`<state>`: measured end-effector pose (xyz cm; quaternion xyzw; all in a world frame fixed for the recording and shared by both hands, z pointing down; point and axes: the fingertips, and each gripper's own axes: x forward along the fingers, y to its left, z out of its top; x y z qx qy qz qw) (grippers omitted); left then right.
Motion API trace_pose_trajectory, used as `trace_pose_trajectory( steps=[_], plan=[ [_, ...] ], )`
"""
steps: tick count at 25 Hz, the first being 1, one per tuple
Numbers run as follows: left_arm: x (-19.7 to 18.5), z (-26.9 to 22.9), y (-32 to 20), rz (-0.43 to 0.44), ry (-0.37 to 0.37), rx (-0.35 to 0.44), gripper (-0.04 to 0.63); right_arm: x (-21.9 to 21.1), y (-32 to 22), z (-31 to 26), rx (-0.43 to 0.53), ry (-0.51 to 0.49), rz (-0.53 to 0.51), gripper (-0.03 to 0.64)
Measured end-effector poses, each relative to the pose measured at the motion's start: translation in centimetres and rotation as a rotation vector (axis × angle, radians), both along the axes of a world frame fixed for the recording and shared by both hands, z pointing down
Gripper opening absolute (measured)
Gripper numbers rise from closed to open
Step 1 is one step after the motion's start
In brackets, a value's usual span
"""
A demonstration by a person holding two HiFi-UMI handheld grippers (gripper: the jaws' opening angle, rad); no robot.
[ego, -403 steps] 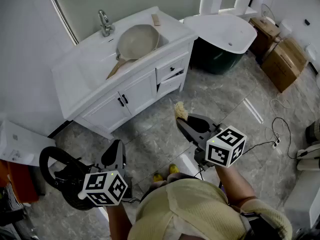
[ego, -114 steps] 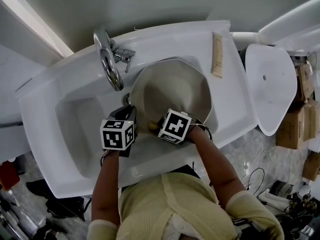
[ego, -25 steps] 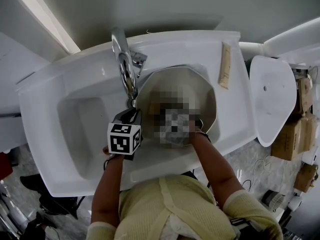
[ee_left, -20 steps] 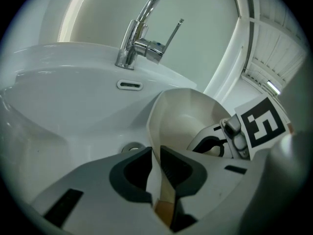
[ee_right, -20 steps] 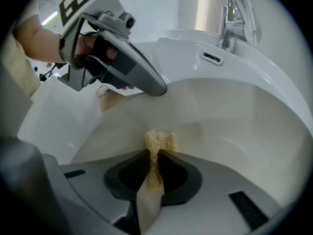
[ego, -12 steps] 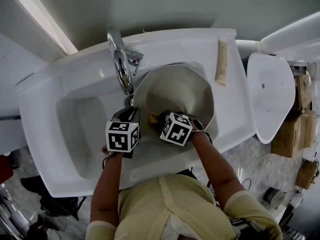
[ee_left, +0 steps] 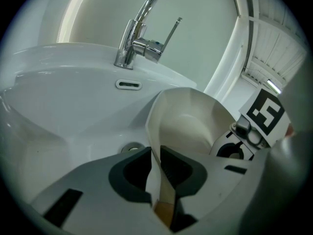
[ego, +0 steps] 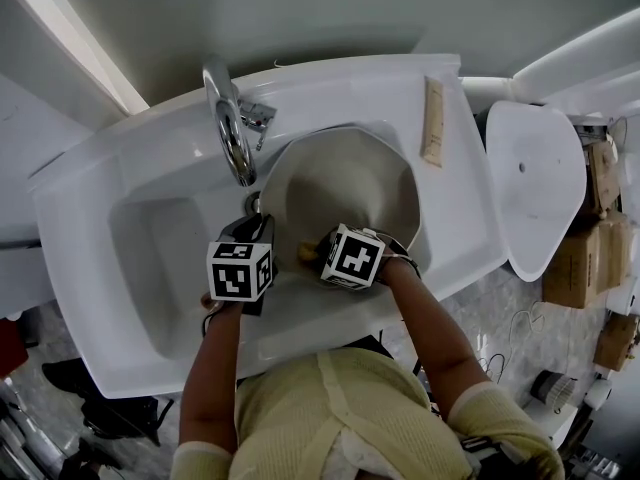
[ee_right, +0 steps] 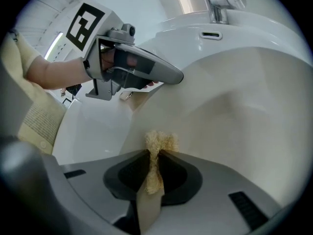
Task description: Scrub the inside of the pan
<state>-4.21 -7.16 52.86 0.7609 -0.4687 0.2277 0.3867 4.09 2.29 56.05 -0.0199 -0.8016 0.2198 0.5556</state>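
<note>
Both hand-held grippers are clamping: left one (ee_left: 155, 163) steadying the pan (ego: 345, 183) by its rim, right one (ee_right: 154, 165) pinching a sponge (ee_right: 157, 142) for scrubbing.

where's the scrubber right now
The scrubber is pinched between the jaws of the right hand-held gripper, low inside the pan by its near wall, just right of the left hand-held gripper in the head view.

1. The pan (ego: 345, 193) has its edge between the left gripper (ee_left: 155, 155) jaws, and the tap (ee_left: 139, 38) is beyond them.
2. The sponge (ee_right: 159, 141) is between the right gripper (ee_right: 155, 156) jaws, inside the pan, with the left gripper ahead-left.
</note>
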Motion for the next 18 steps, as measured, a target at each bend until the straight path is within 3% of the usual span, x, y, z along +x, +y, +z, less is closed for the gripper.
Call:
trace_pose_trajectory(
  steps=[13,16,18],
  plan=[
    [0.2,0.1,0.0,0.002,-0.007,0.0,0.098,0.4,2.5,-2.7,-0.14,-0.057,-0.028,0.074],
    [0.2,0.1,0.0,0.007,-0.013,-0.002,0.1,0.9,2.4,-3.2,-0.128,-0.054,-0.026,0.074],
    [0.3,0.1,0.0,0.011,-0.016,-0.002,0.1,1.6,1.4,-3.3,-0.069,-0.037,-0.011,0.074]
  ],
)
